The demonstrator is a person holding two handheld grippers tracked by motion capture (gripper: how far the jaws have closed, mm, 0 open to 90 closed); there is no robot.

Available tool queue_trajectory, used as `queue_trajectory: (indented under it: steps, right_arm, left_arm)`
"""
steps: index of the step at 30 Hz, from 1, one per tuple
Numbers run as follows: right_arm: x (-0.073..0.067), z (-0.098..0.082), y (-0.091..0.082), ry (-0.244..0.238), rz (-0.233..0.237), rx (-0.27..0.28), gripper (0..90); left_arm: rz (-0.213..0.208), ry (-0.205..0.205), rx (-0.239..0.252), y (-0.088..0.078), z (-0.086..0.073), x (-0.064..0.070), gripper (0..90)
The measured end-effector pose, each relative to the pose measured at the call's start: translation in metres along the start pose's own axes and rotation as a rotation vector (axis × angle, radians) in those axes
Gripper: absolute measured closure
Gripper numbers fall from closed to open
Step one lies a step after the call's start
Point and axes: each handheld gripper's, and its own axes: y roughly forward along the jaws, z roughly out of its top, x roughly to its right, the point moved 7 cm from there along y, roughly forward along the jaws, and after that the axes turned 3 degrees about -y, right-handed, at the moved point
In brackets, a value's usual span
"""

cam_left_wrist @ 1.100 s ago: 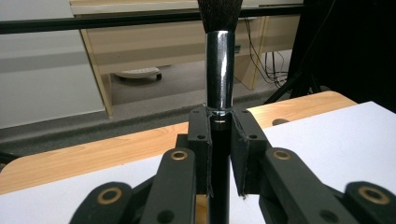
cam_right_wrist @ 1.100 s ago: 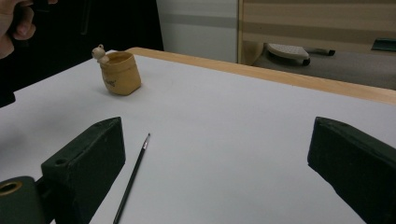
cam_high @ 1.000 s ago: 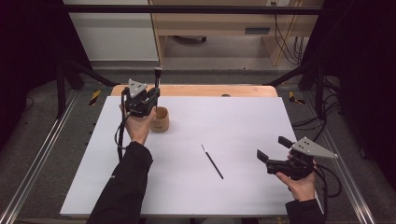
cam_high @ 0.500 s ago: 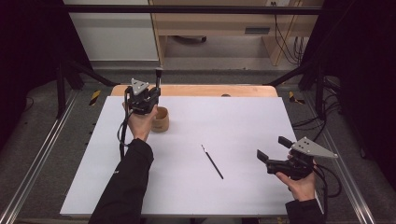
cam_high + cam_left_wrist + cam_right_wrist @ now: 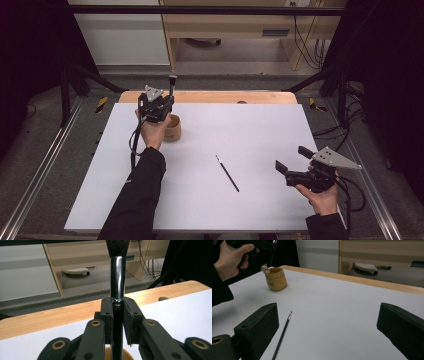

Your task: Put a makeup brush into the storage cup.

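Wooden bench (image 5: 260, 97) covered by a white sheet (image 5: 260, 130).
On the sheet stands a small tan cup (image 5: 173, 128); a thin dark paintbrush (image 5: 227, 173) lies flat, well apart from the cup, nearer the person's side.

Bright, even overhead light on the white table (image 5: 260, 130); dark surroundings, soft shadows, slight close-up blur.

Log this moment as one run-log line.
left gripper: shut on brush, upright above cup | right gripper: open, empty | thin brush: on table
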Motion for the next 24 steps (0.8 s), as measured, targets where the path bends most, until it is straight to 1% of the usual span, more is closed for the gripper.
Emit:
queue_trajectory:
  steps: [4, 7, 10, 14, 18, 21, 24]
  right_arm:
    - [0.000, 0.000, -0.001, -0.001, 0.000, 0.000, 4.3]
    - [0.000, 0.001, -0.001, 0.001, 0.001, 0.002, 4.4]
    - [0.000, 0.000, -0.001, -0.002, 0.001, 0.001, 4.4]
    - [0.000, 0.000, -0.001, 0.001, 0.001, 0.001, 4.4]
    - [0.000, 0.000, -0.001, -0.002, 0.002, 0.002, 4.4]
    - [0.000, 0.000, -0.001, -0.002, 0.002, 0.001, 4.4]
    - [0.000, 0.001, -0.001, 0.001, 0.002, 0.002, 4.4]
  left_arm:
    - [0.005, 0.012, -0.013, 0.003, -0.004, 0.002, 78.8]
    - [0.013, 0.019, -0.022, 0.005, -0.007, 0.001, 78.8]
    - [0.018, 0.012, -0.027, 0.006, -0.011, -0.002, 78.8]
    - [0.014, 0.008, -0.030, 0.007, -0.015, -0.003, 78.8]
    - [0.006, 0.011, -0.038, 0.009, -0.020, -0.001, 78.8]
    - [0.012, 0.019, -0.044, 0.010, -0.024, 0.000, 78.8]
    - [0.010, 0.016, -0.046, 0.010, -0.026, -0.001, 78.8]
